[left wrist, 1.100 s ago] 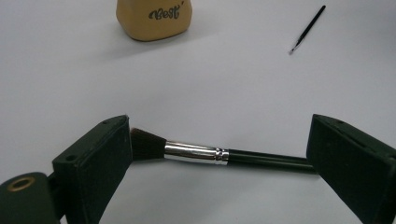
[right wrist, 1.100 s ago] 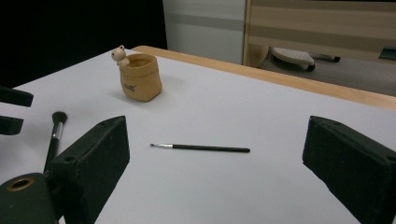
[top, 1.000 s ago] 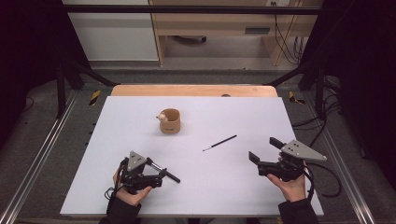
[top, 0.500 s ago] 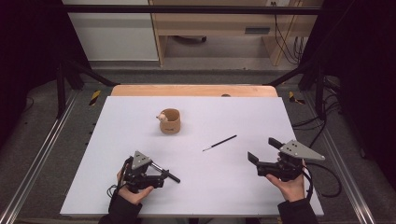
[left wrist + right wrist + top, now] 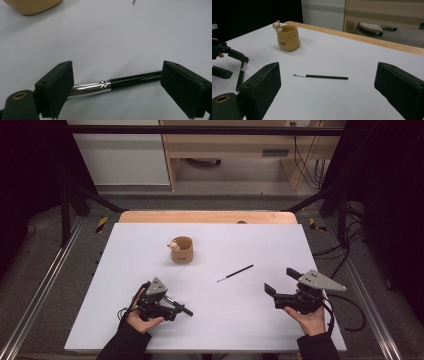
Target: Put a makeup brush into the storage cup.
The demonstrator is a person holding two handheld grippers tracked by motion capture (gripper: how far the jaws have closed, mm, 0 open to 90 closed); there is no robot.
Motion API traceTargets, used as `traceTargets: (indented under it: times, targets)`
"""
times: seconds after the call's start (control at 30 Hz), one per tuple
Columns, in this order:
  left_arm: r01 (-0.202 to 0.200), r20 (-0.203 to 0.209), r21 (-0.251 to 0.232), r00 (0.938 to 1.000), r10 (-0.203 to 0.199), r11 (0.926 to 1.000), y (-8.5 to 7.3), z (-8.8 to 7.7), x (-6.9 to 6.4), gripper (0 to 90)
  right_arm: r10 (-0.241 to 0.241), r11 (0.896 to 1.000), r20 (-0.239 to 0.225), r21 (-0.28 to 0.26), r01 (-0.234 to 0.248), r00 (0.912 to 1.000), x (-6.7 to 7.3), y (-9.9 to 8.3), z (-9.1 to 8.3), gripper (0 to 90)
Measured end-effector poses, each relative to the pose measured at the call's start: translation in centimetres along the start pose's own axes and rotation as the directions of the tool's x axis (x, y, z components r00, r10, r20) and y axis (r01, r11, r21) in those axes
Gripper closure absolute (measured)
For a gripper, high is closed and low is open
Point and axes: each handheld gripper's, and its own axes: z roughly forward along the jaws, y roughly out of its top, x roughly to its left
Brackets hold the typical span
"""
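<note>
The wide white table (image 5: 150, 245) takes up the middle of the high view, a strip of pale wood along its far edge, dark metal frame rails and grey floor around it. Behind it stands a light wooden desk (image 5: 225, 150) with cables hanging at its right. On the table, towards the far left of centre, sits the small tan pouch-shaped pot with a little animal figure on its rim (image 5: 181, 250), upright and well apart from both hands. Open table lies between it and everything else.

Near side now: the right gripper (image 5: 281, 282), black with a grey three-cornered plate, is held over the table's right, its jaws wide apart with nothing between them. Ahead of them lies a thin black paintbrush with a fine tip (image 5: 321, 76), flat on the table, nothing in its way.

The left gripper (image 5: 116, 85), low at the near left, has just been closing its jaws a little; they stand wide around a thicker black-handled brush with a silver ferrule (image 5: 110, 84), which lies crosswise between them on the table.
</note>
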Motion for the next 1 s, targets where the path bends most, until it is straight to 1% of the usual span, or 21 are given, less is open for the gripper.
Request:
traceTargets:
  times: [0.13,0.2,0.33,0.47,0.5,0.53,0.57,0.67,0.7,0.87,0.9,0.97,1.0]
  targets:
    - [-0.046,0.025,0.019,0.9986,0.046,0.9987,0.0,0.5,-0.1,12.7,-0.001,1.000,-0.001,-0.001,0.001,1.0000,0.0,0.0,0.0,7.3]
    - [-0.051,0.033,0.024,0.9982,0.050,0.9984,0.0,0.5,-0.1,13.2,-0.002,1.000,-0.002,-0.001,0.002,1.0000,0.0,0.0,0.1,7.3]
    - [-0.082,0.047,0.046,0.9957,0.080,0.9956,-0.1,0.8,-0.2,14.1,-0.003,1.000,-0.003,0.001,0.003,1.0000,0.1,0.0,0.1,7.3]
    - [-0.096,0.052,0.064,0.9944,0.092,0.9933,-0.2,1.1,-0.3,15.0,-0.002,1.000,-0.003,0.003,0.002,1.0000,0.1,0.0,0.1,7.3]
    - [-0.105,0.049,0.078,0.9937,0.101,0.9915,-0.2,1.3,-0.4,15.4,-0.003,1.000,-0.003,0.003,0.003,1.0000,0.1,0.0,0.1,7.2]
    - [-0.105,0.049,0.078,0.9937,0.101,0.9915,-0.2,1.3,-0.4,16.0,-0.003,1.000,-0.003,0.003,0.003,1.0000,0.1,0.0,0.1,7.2]
    - [-0.111,0.050,0.087,0.9930,0.107,0.9900,-0.3,1.4,-0.4,16.0,-0.003,1.000,-0.003,0.004,0.003,1.0000,0.1,0.0,0.1,7.2]
    - [-0.116,0.042,0.090,0.9927,0.113,0.9891,-0.3,1.4,-0.5,18.3,-0.004,1.000,-0.003,0.004,0.004,1.0000,0.1,0.0,0.1,7.2]
    - [-0.124,0.035,0.094,0.9920,0.121,0.9878,-0.3,1.3,-0.4,19.3,-0.004,1.000,-0.004,0.002,0.004,1.0000,0.1,0.0,0.1,7.2]
    - [-0.122,0.031,0.098,0.9923,0.120,0.9876,-0.4,1.3,-0.4,21.9,-0.003,1.000,-0.002,0.004,0.003,1.0000,0.1,0.0,0.1,7.2]
    - [-0.126,0.025,0.105,0.9919,0.124,0.9864,-0.4,1.2,-0.4,22.9,-0.003,1.000,-0.003,0.004,0.003,1.0000,0.1,0.0,0.1,7.2]
    - [-0.127,0.028,0.119,0.9918,0.124,0.9848,-0.5,1.3,-0.5,27.5,-0.004,1.000,-0.003,0.004,0.004,1.0000,0.1,0.0,0.1,7.2]
    - [-0.125,0.027,0.122,0.9921,0.123,0.9847,-0.4,1.2,-0.5,27.6,-0.004,1.000,-0.003,0.004,0.004,1.0000,0.1,0.0,0.1,7.2]
